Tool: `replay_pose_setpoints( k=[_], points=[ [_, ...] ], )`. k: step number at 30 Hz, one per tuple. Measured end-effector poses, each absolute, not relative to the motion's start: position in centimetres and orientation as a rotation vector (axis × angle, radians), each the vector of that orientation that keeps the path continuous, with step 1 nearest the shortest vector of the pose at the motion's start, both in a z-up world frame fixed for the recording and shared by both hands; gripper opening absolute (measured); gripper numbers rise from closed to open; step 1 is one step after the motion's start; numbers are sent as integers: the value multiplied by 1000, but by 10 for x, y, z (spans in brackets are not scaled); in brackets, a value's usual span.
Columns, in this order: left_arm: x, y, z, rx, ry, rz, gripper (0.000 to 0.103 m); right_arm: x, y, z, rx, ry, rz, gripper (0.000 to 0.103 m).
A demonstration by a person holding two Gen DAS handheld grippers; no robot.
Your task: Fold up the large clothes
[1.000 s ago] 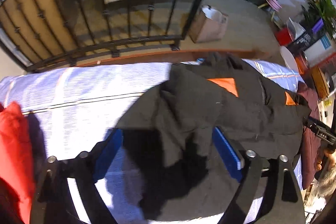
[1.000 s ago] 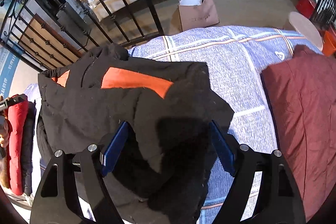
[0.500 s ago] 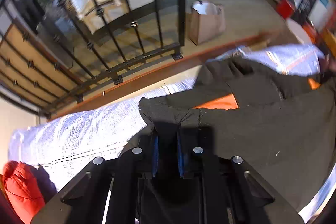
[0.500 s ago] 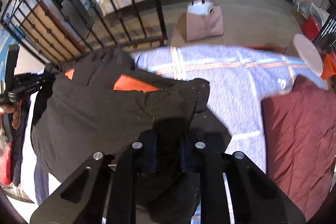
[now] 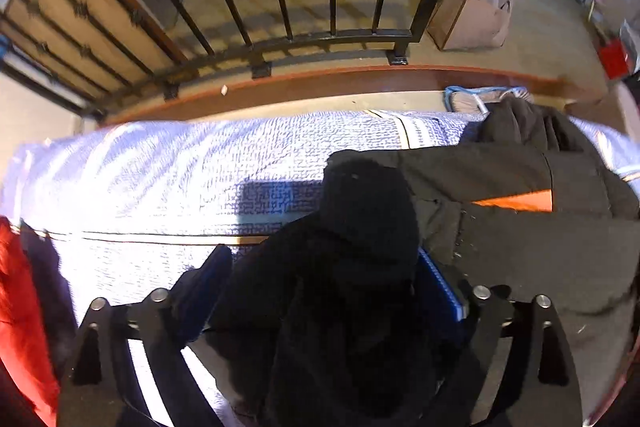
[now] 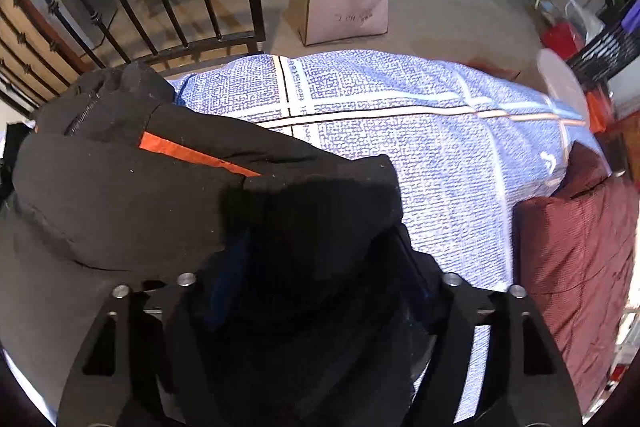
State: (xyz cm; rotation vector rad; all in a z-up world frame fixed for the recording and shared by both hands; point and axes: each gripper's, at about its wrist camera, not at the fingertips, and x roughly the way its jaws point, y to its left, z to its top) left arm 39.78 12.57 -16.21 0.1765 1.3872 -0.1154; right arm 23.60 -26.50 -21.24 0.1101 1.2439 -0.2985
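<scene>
The black jacket (image 5: pixel 520 247) is spread on the bed (image 5: pixel 160 179). Both tools, left tool (image 5: pixel 320 291) and right tool (image 6: pixel 316 267), have just been opened, with fabric between them unclamped. If lifted carelessly, fabric may be snagged and the fold undone.

A black jacket (image 6: pixel 120 195) with orange stripes lies on a pale blue bedspread (image 6: pixel 420 131) patterned with fine blue marks and white and tan lines. Beside it sits a dark red pillow (image 6: pixel 576 247); a pinkish-brown paper bag (image 6: pixel 348 15) stands beyond.
</scene>
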Motion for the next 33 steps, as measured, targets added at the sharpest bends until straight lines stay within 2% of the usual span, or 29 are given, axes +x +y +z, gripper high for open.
replay_pose_setpoints(
  k=[2,3,5,7,10,14,17,19,21,22,25,33],
  points=[
    [398,129,-156,194,1358,-126,93,234,-277,-217,160,1260,-311,96],
    [397,129,-150,205,1328,-127,93,234,-284,-218,211,1270,-313,97],
    [392,128,-134,234,1248,-120,93,227,-302,-212,377,1263,-326,97],
    [381,130,-111,258,1164,-96,92,212,-304,-191,408,1172,-352,97],
    [355,136,-78,237,1080,-116,91,183,-287,-162,345,1088,-325,97],
    [293,131,-58,169,1077,-235,91,123,-222,-122,147,954,-172,97],
    [241,112,-65,213,1092,-310,91,91,-177,-123,14,929,-52,97],
    [225,101,-85,281,1124,-288,91,86,-152,-144,-24,1014,15,97],
    [228,101,-115,270,1209,-257,92,85,-150,-164,-2,1067,-21,97],
    [232,103,-124,249,1239,-249,98,87,-154,-172,28,1080,-41,97],
    [253,111,-150,146,1329,-225,98,100,-167,-193,144,1151,-45,97],
    [277,98,-159,169,1407,-175,98,120,-156,-203,99,1206,-48,99]
  ],
)
